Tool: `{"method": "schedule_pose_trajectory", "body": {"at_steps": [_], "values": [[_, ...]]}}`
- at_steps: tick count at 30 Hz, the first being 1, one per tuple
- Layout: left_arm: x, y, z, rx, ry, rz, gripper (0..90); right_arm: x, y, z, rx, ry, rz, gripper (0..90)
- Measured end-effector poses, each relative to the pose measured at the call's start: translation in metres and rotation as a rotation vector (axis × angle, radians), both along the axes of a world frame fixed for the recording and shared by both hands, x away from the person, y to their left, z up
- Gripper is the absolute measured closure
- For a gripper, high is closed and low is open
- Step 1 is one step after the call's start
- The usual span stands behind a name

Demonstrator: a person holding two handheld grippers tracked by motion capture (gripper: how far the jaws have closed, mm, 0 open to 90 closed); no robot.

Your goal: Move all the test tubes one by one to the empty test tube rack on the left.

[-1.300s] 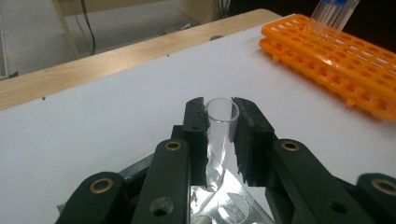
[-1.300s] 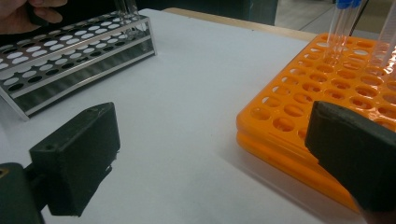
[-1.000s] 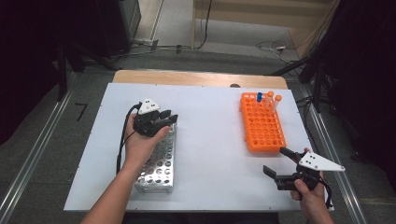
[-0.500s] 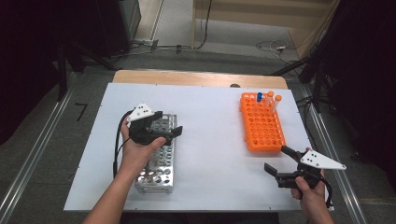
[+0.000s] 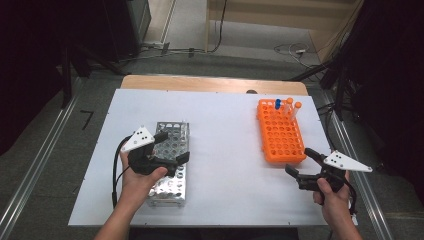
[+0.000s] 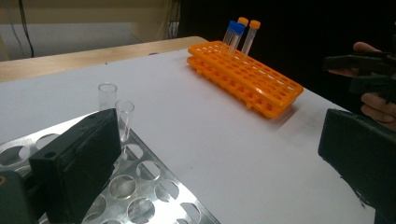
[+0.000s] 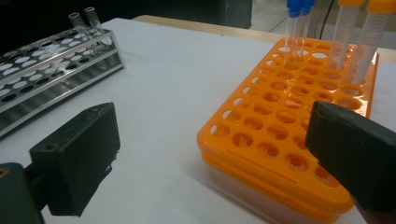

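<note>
My left gripper [image 5: 172, 146] hovers open over the silver metal rack [image 5: 172, 187] at the table's left; its jaws have just opened wide and nothing is between them. In the left gripper view [image 6: 219, 168], two clear uncapped tubes [image 6: 124, 116] stand in the rack [image 6: 140, 196] just past the left jaw. My right gripper [image 5: 301, 162] is open and empty at the near end of the orange rack [image 5: 280, 135]. At that rack's far end stand blue-capped tubes [image 7: 295, 28] and orange-capped tubes [image 7: 369, 42]. The right gripper view [image 7: 215, 161] looks along the orange rack [image 7: 275, 140].
The white table top [image 5: 225, 130] lies bare between the two racks. A wooden edge [image 5: 210, 84] runs along the far side. Metal rails [image 5: 30, 175] flank the table, with cables [image 5: 290, 49] on the floor beyond.
My left gripper has drawn back from the far end of the metal rack toward the person, and its jaws have spread apart. The right gripper has stayed put.
</note>
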State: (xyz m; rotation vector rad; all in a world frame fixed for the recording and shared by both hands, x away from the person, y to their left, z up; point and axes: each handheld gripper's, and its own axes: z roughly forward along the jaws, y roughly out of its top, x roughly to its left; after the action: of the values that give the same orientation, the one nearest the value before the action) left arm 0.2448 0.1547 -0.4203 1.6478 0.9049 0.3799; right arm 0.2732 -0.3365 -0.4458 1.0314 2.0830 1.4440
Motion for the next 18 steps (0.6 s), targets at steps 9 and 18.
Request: {"method": "schedule_pose_trajectory", "body": {"at_steps": [9, 18], "values": [[-0.013, 0.013, -0.005, -0.024, -0.013, 0.034, 0.0, 0.022, -0.003, 0.007, -0.011, -0.002, -0.035, 1.6], [-0.016, 0.018, -0.009, -0.030, -0.005, 0.045, 0.0, 0.053, -0.005, 0.014, -0.006, 0.016, -0.067, 1.6]]}}
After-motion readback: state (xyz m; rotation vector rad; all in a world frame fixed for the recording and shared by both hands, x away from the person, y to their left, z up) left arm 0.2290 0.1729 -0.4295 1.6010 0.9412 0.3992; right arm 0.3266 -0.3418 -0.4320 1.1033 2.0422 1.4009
